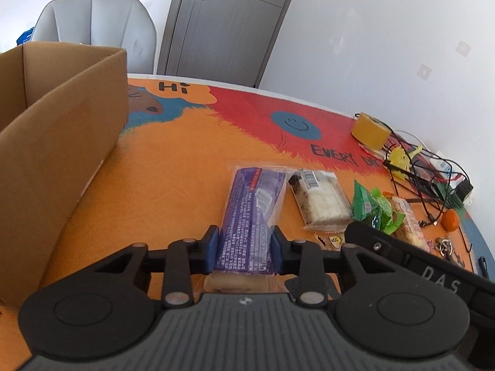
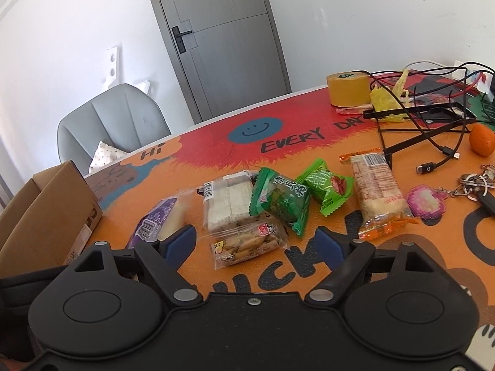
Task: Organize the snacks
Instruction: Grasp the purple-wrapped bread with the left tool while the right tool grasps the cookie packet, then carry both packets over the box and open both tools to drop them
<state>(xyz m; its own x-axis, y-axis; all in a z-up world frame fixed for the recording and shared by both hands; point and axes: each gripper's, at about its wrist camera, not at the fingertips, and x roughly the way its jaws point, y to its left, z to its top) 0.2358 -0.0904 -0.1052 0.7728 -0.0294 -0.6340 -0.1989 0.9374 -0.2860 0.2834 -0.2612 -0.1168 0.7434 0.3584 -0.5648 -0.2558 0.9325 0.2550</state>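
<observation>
While the purple snack packet point(image 1: 252, 216) lies flat on the orange tablecloth point(image 1: 161, 185), its long axis runs away from the left wrist camera, near end between the blue pads and far end pointing toward the red patch with the blue smiley. Left gripper point(image 1: 246, 249): jaws drawn in, both pads pressing the packet's sides at its near end; pale contents show under the wrapper just below the pads. Packet sits right of the open cardboard box point(image 1: 62, 142), clear of its wall. Just beside it on the right, nearly parallel, lies a clear-wrapped white cake point(image 1: 321, 201); beyond that two green packets point(image 1: 374, 207) and an orange-edged cracker pack point(image 1: 408, 219), its near end hidden by the other tool's body. Right wrist view: right gripper point(image 2: 255, 242) held with fingers wide apart, nothing clamped; a clear pack of biscuits point(image 2: 247, 244) lies on the cloth between them, touching neither pad as far as can be told. The purple packet point(image 2: 157, 219) shows at left in this view, angled up and to the right. Far side of table: yellow tape roll point(image 2: 348, 88), tangled black cables point(image 2: 433, 123), an orange fruit point(image 2: 482, 143), a pink keychain point(image 2: 427, 204). Grey chair point(image 2: 111, 123) and grey door point(image 2: 222, 37) behind.
</observation>
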